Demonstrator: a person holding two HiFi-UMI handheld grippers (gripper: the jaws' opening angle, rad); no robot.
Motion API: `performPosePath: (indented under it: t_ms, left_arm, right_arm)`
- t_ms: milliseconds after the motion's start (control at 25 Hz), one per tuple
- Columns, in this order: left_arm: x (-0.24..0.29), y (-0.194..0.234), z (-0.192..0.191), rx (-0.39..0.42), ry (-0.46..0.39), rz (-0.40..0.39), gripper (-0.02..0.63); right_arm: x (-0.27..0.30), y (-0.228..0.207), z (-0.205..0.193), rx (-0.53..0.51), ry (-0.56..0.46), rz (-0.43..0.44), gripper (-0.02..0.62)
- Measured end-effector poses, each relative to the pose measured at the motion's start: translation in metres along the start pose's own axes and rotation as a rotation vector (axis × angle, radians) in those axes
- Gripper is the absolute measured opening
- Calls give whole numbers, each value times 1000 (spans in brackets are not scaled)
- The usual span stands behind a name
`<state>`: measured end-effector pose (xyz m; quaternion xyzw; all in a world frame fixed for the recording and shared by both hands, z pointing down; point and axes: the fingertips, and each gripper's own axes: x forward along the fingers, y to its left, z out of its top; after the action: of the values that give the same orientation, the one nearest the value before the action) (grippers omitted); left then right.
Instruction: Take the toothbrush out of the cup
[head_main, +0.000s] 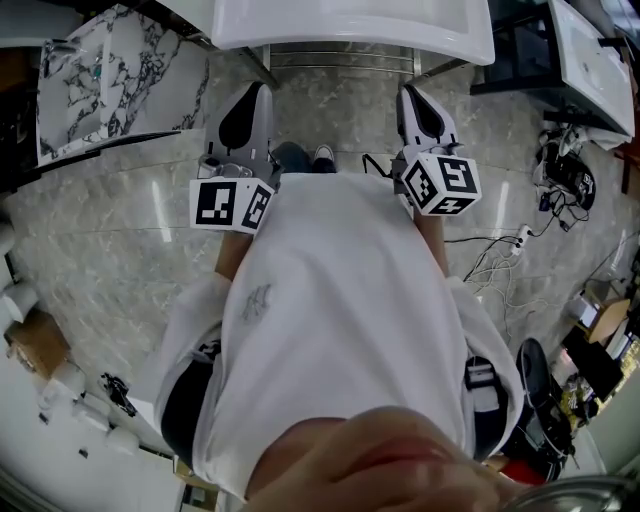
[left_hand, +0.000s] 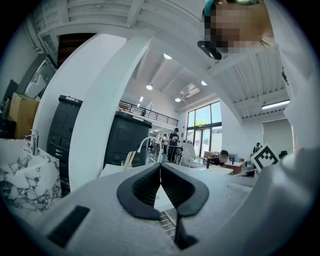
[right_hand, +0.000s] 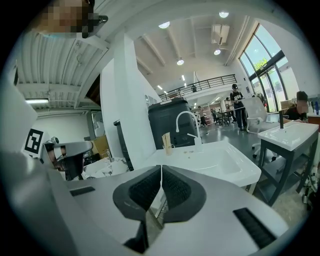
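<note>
A clear cup (right_hand: 167, 146) with pale wooden toothbrushes (right_hand: 165, 140) upright in it stands at the back left of a white sink (right_hand: 215, 162), next to the curved faucet (right_hand: 186, 121). The left gripper view shows the same cup (left_hand: 126, 162) small and far beyond the jaws. My left gripper (left_hand: 160, 168) is shut with nothing in it, and so is my right gripper (right_hand: 161, 168). In the head view both the left gripper (head_main: 258, 92) and the right gripper (head_main: 410, 95) are held in front of the person's white shirt, short of the sink's front edge (head_main: 350, 30). The cup is out of that view.
A marble-patterned counter (head_main: 110, 80) stands to the left of the sink, and a second white sink (head_main: 592, 50) to the right. Cables (head_main: 505, 250) lie on the floor at the right. A dark cabinet (right_hand: 167, 120) and a white column (right_hand: 127, 110) stand behind the sink.
</note>
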<state>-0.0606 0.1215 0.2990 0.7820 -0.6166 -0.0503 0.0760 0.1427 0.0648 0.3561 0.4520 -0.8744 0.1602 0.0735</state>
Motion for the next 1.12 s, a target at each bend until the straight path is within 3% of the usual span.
performPosePath:
  t_ms: [640, 1120]
  left_arm:
    - [12, -6, 1, -7, 4, -20, 17]
    - [66, 44, 3, -38, 28, -28, 15]
  right_arm:
    - [0, -10, -6, 26, 12, -19, 15]
    - [61, -12, 9, 33, 39, -34, 15]
